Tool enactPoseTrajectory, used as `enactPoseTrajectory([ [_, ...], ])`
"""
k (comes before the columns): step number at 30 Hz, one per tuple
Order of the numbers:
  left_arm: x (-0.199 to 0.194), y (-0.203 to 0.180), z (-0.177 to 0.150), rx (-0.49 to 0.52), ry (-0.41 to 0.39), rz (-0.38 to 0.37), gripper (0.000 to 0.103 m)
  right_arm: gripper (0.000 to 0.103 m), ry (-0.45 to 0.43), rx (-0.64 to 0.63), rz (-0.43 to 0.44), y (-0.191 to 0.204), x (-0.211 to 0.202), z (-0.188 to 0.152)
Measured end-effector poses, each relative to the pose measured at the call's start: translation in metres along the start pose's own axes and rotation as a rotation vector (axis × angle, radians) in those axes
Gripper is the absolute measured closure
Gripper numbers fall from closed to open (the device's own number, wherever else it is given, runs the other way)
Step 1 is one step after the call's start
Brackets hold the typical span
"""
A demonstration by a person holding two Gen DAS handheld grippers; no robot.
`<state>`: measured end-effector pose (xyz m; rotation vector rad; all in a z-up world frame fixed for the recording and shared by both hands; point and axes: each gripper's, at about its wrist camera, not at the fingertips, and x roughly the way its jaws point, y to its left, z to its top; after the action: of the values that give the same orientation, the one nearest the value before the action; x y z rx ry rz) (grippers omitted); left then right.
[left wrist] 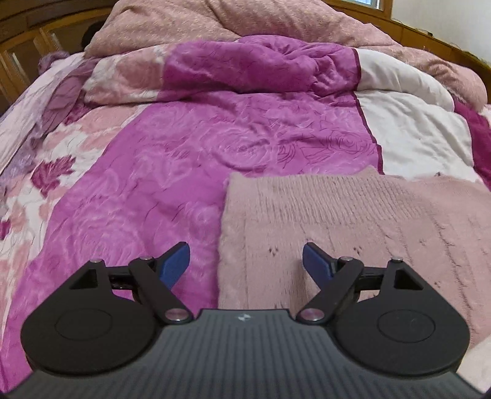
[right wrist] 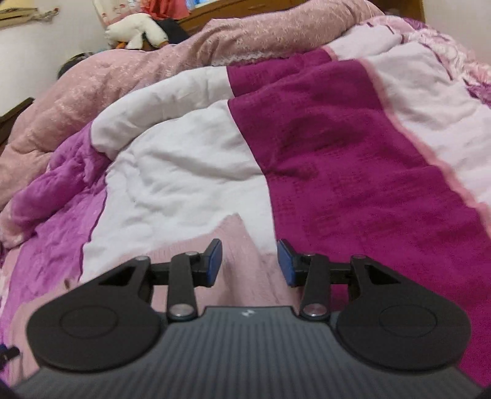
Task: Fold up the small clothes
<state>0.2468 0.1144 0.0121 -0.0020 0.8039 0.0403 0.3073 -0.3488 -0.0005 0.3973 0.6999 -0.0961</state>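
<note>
A pale pink knitted garment [left wrist: 337, 227] lies flat on the bed, its left edge running between the fingers of my left gripper [left wrist: 245, 264]. That gripper is open and empty, just above the garment's near left part. In the right wrist view a corner of the same pink garment [right wrist: 242, 264] lies under my right gripper [right wrist: 249, 261], which is open and empty, its jaws either side of the corner. Most of the garment is hidden below the gripper body there.
The bed is covered by a quilt in magenta [left wrist: 190, 159], white [right wrist: 184, 172] and dark magenta [right wrist: 353, 172] patches. A bunched pink blanket [left wrist: 239, 21] lies at the far end. A wooden headboard [left wrist: 18, 52] and a plush toy [right wrist: 135, 30] stand beyond it.
</note>
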Motion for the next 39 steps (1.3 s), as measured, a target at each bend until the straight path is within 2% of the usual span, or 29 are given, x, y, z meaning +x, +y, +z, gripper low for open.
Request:
enactPoseTrajectory([
  [5,-0.041,-0.004,-0.002,-0.003,-0.001,-0.027,0.009,0.058,0.021,0.010,0.062,-0.014,-0.037,-0.012],
  [6,-0.051,-0.007,-0.003,0.006,0.000,-0.033,0.008,0.050,0.017,0.013,0.076,-0.017,-0.045,-0.015],
  [8,-0.069,-0.012,-0.008,0.010,-0.009,-0.037,0.005,0.041,0.001,0.023,0.090,-0.018,-0.062,-0.022],
  [11,-0.087,-0.011,-0.022,-0.041,-0.028,-0.018,0.001,0.039,-0.011,0.021,0.116,-0.019,-0.081,-0.033],
  [13,-0.089,-0.008,-0.034,-0.092,-0.021,0.011,0.001,0.039,-0.026,0.017,0.088,-0.020,-0.089,-0.044],
  [17,-0.080,0.000,-0.054,-0.131,0.000,0.101,0.001,0.038,-0.063,0.036,-0.025,-0.027,-0.097,-0.079],
  [19,-0.074,0.006,-0.060,-0.140,0.021,0.148,0.001,0.038,-0.058,0.067,-0.041,-0.033,-0.095,-0.094],
  [21,-0.069,0.013,-0.067,-0.163,0.030,0.165,0.001,0.037,-0.037,0.099,-0.037,-0.039,-0.088,-0.106],
  [25,-0.057,0.030,-0.073,-0.219,0.058,0.096,0.000,0.034,-0.034,0.085,-0.019,-0.033,-0.072,-0.107],
  [28,-0.050,0.035,-0.079,-0.220,0.051,0.057,0.000,0.033,-0.016,0.115,0.075,-0.027,-0.061,-0.106],
  [29,-0.047,0.036,-0.081,-0.219,0.052,0.050,0.000,0.030,-0.021,0.135,0.093,-0.025,-0.057,-0.107],
  [35,-0.043,0.030,-0.083,-0.168,0.056,0.033,0.000,0.028,-0.114,0.237,0.130,-0.027,-0.048,-0.121],
  [39,-0.040,0.025,-0.085,-0.155,0.071,0.023,0.000,0.028,-0.135,0.239,0.092,-0.021,-0.042,-0.117],
])
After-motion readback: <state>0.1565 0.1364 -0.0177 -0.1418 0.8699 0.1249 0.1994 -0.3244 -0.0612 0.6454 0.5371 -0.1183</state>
